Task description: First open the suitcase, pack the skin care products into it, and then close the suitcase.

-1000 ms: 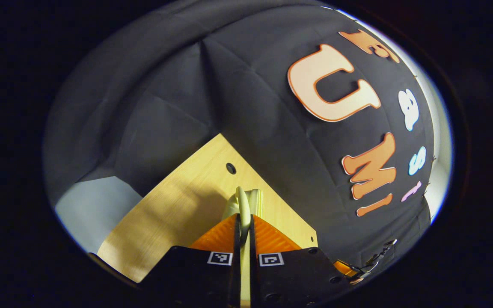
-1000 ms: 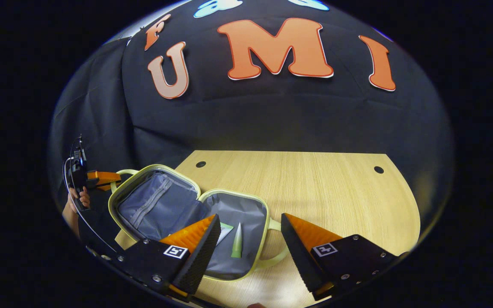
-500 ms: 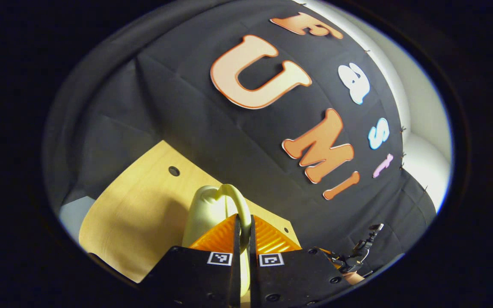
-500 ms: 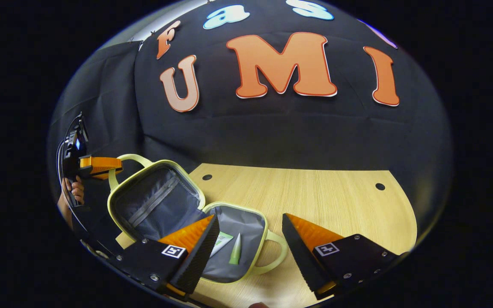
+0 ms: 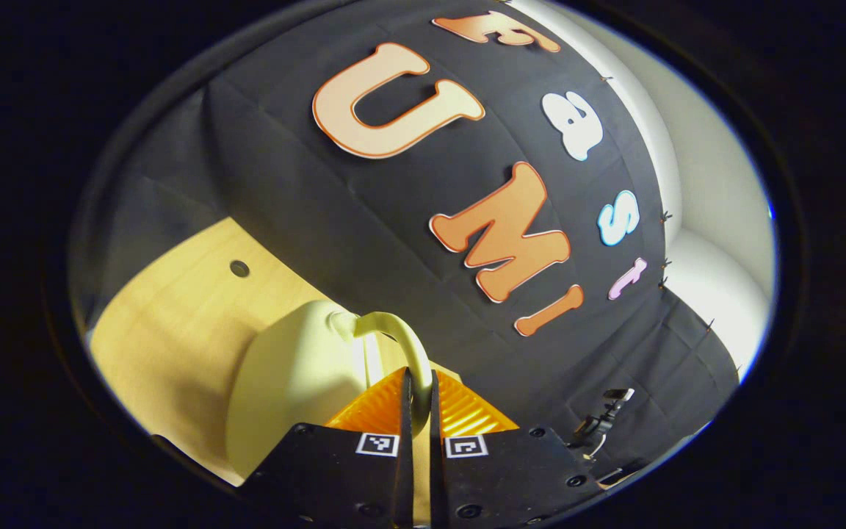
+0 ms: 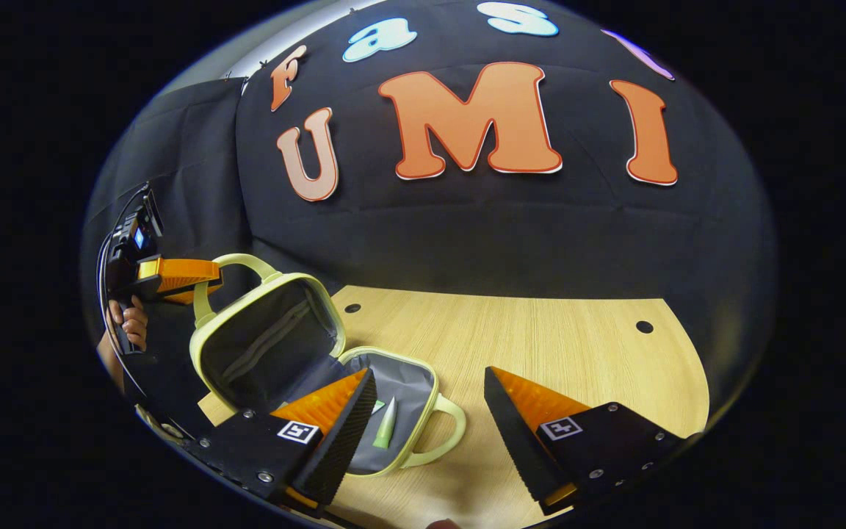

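Two tools are being catalogued. The right tool (image 6: 427,433), fingers spread wide and holding nothing, is being held low over the desk (image 6: 540,345). Just beyond, skin care products (image 6: 385,426) are lying in the suitcase (image 6: 423,389). Farther off, its lid handle (image 5: 401,342) is being pinched by the left tool (image 5: 417,400); the lid is being swung higher than a second ago, so closing is judged underway.

Pale yellow suitcase (image 6: 269,345), grey lining
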`<action>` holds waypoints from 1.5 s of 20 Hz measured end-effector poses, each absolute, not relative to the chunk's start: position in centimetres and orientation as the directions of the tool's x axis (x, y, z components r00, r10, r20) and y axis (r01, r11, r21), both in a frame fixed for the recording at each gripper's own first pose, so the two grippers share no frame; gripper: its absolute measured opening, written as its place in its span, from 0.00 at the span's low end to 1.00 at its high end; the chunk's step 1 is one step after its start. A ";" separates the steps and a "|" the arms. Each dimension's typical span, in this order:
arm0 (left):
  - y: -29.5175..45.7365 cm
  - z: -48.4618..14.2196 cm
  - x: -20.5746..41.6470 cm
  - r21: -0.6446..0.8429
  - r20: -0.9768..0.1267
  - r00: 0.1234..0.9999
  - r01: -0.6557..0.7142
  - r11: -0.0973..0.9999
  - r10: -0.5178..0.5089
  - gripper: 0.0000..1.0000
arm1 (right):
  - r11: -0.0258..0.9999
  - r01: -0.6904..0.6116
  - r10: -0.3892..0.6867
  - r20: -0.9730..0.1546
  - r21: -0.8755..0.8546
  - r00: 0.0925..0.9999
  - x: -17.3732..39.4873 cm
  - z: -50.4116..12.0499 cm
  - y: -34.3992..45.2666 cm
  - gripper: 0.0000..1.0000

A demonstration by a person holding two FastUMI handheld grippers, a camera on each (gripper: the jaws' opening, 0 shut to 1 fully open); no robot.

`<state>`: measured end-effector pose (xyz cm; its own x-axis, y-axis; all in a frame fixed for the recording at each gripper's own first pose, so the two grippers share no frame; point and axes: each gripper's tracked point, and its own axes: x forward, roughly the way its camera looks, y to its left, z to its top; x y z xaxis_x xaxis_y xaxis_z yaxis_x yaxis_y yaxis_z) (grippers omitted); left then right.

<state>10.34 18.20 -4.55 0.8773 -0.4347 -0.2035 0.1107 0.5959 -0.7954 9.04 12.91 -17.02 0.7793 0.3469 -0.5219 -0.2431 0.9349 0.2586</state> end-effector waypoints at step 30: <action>-7.9 -22.6 8.4 -0.458 -0.679 0.504 0.279 0.844 -0.534 0.11 | 0.951 -0.107 0.259 -0.560 0.290 0.787 6.2 -20.9 2.5 0.94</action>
<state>8.36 -7.92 -22.56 0.5037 -0.5342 -0.6789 0.2787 0.8444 -0.4576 6.20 2.47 -20.87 0.7868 0.2593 -0.5601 -0.1069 0.9510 0.2901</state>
